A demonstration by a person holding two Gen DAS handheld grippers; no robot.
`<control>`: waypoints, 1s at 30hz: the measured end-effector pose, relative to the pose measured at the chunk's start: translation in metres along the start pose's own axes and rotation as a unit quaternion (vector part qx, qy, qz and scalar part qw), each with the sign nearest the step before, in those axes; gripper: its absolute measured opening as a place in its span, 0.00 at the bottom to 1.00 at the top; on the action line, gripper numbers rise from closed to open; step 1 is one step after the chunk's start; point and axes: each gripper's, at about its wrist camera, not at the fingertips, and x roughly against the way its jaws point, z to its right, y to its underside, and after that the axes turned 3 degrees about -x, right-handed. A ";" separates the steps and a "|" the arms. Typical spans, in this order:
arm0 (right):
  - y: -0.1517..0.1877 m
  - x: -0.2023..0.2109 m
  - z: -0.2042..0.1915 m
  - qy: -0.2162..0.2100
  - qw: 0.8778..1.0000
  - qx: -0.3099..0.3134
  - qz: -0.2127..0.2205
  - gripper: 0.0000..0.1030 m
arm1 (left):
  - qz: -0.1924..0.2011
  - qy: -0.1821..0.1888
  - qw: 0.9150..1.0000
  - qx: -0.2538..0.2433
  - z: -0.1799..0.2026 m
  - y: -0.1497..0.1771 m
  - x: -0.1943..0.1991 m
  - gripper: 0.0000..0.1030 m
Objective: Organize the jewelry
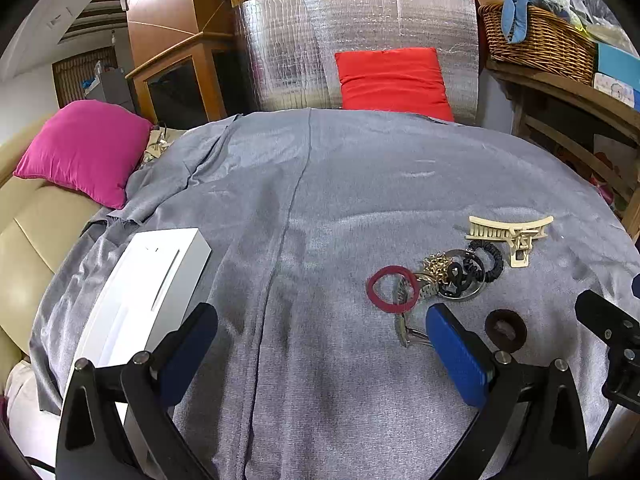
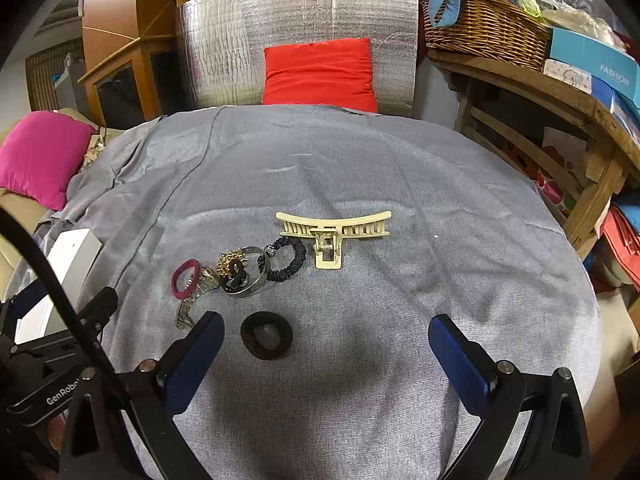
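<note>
Right wrist view is showing the right gripper (image 2: 326, 336) hanging apart and empty behind the scrunchie (image 2: 266, 335), risking pinching the cloth (image 2: 400, 160).

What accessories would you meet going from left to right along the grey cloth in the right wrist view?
White box → maroon hair tie → gold chain → black scrunchie → cream claw clip.

You get even indoor light, glare on the foil panel (image 1: 356, 40), soft shadows on the grey cloth (image 2: 360, 380), heavy fisheye bending at edges
</note>
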 end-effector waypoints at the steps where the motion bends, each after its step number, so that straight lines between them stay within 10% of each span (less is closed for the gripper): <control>1: 0.000 0.000 0.000 0.000 1.000 0.000 0.000 1.00 | -0.001 0.000 1.000 0.000 0.000 0.000 -0.001 1.00; 30: 0.001 -0.001 -0.003 0.001 1.000 0.003 -0.002 1.00 | -0.009 -0.006 1.000 0.005 -0.006 0.000 -0.004 1.00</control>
